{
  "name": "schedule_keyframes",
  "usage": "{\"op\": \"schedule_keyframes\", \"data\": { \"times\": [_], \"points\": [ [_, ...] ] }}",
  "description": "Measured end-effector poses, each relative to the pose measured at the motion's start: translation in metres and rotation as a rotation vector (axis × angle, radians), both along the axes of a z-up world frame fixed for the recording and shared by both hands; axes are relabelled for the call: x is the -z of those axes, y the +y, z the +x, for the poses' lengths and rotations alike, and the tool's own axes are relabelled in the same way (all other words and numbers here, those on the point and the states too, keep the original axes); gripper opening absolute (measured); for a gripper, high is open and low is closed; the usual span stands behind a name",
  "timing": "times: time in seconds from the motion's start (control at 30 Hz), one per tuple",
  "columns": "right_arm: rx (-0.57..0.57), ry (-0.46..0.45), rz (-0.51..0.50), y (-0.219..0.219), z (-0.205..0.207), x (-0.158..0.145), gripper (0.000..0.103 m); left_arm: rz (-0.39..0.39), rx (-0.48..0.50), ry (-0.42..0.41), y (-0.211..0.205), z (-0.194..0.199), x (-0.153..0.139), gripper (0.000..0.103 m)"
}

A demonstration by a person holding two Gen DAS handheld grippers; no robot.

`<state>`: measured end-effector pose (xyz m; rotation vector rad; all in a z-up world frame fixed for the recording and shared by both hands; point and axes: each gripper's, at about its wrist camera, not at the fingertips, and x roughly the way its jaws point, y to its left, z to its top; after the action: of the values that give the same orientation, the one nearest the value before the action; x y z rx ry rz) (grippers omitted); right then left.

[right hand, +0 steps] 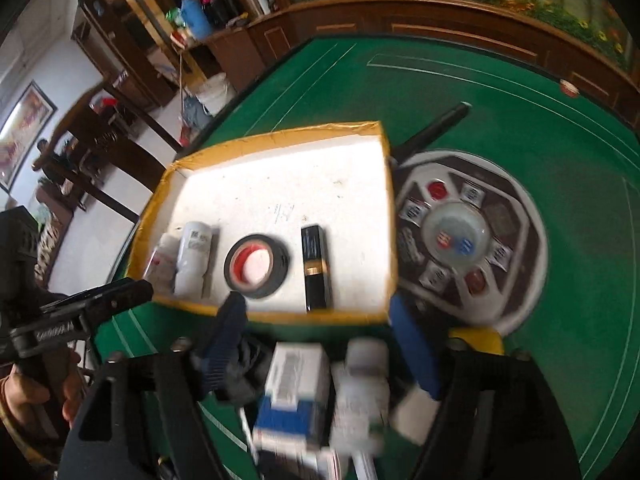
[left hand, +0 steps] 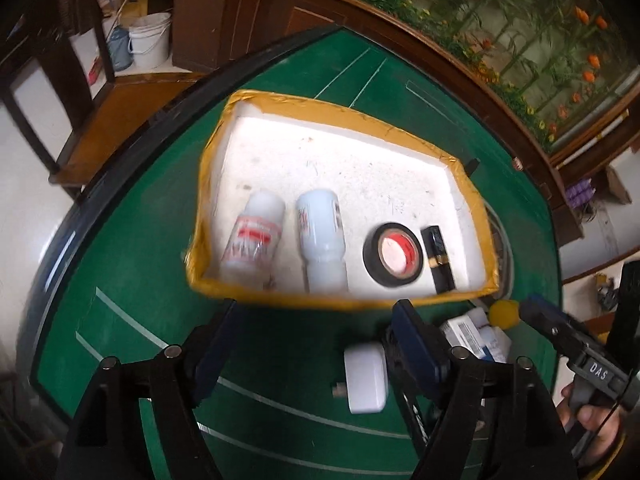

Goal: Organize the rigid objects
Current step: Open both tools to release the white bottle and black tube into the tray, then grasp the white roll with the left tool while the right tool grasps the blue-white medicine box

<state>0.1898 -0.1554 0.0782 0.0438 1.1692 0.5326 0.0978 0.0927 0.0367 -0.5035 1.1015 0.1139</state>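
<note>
Two grippers, left gripper (left hand: 312, 344) and right gripper (right hand: 320, 340), jaws spread wide, nothing held.

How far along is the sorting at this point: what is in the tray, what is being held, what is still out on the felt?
Done: two white bottles, a tape roll and a black tube lie in a row in the yellow-edged tray. In hand: nothing; the left gripper and right gripper are both open. Left: a white charger, a blue-and-white box, a small white bottle and a yellow ball sit outside on the green felt.
</note>
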Motion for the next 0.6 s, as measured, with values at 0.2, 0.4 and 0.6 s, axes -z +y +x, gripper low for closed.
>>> {"op": "schedule_keyframes", "data": {
  "times": [0.2,0.4,0.6],
  "points": [
    [0.091,0.006,0.036,-0.047,-0.034,-0.007,0.083,-0.032,-0.015,0.041,-0.015,-0.023,0.015,0.081],
    [0.138,0.076,-0.001,-0.079,-0.062,0.016,0.083,-0.033,0.022,0.075,-0.039,-0.026,0.032,0.081],
    [0.142,0.089,-0.017,-0.091,-0.078,0.02,0.083,-0.016,0.036,0.072,-0.053,-0.018,0.04,0.081]
  ]
}}
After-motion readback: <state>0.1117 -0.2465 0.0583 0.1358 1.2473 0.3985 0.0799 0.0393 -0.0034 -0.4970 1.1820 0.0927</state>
